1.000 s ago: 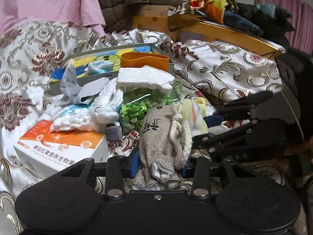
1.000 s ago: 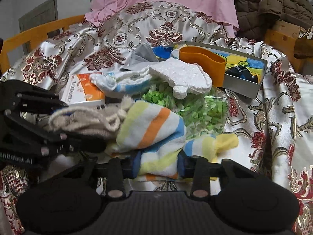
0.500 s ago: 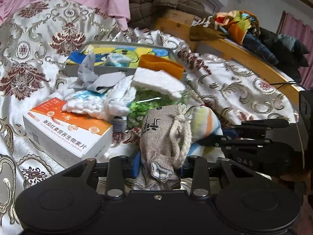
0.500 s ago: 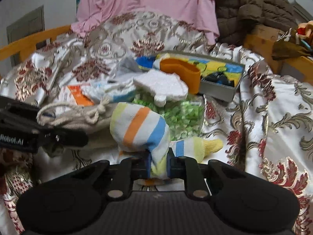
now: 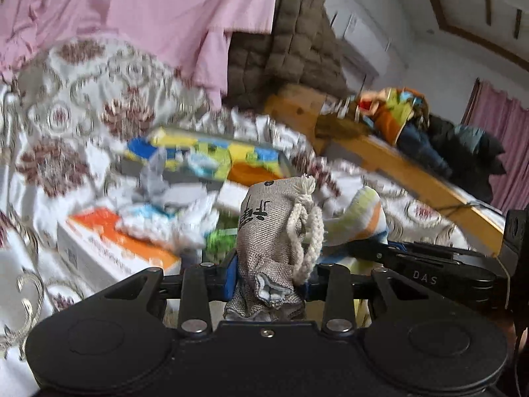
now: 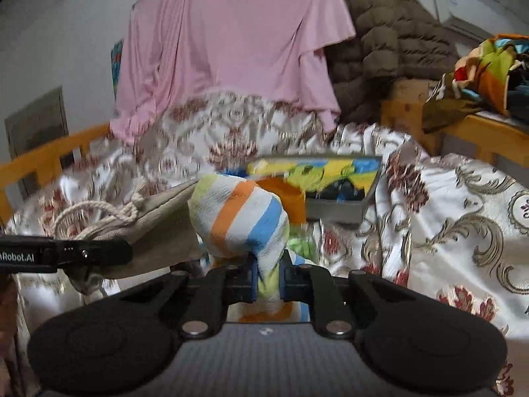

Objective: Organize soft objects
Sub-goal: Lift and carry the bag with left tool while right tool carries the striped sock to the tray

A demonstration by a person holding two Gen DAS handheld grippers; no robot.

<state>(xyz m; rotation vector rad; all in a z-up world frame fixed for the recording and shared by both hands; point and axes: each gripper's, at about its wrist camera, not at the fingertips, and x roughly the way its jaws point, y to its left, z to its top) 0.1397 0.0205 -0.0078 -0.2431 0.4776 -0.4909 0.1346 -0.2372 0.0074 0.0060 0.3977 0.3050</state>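
My left gripper is shut on a grey burlap drawstring pouch with a white cord, held up above the bed. My right gripper is shut on a striped sock with orange, blue, green and white bands, also lifted. The two grippers are side by side: the sock shows right of the pouch in the left wrist view, and the pouch shows left of the sock in the right wrist view. A grey box with a colourful lining lies behind, on the bedspread.
On the patterned bedspread lie an orange-and-white carton, white and blue cloths, a bag of green bits and an orange band. A pink sheet, a brown quilted jacket and a wooden bed rail are behind.
Both grippers have risen and tilted up, lifting the pouch and the sock off the pile. The right gripper closed tighter on the sock. The background is blurred from motion.
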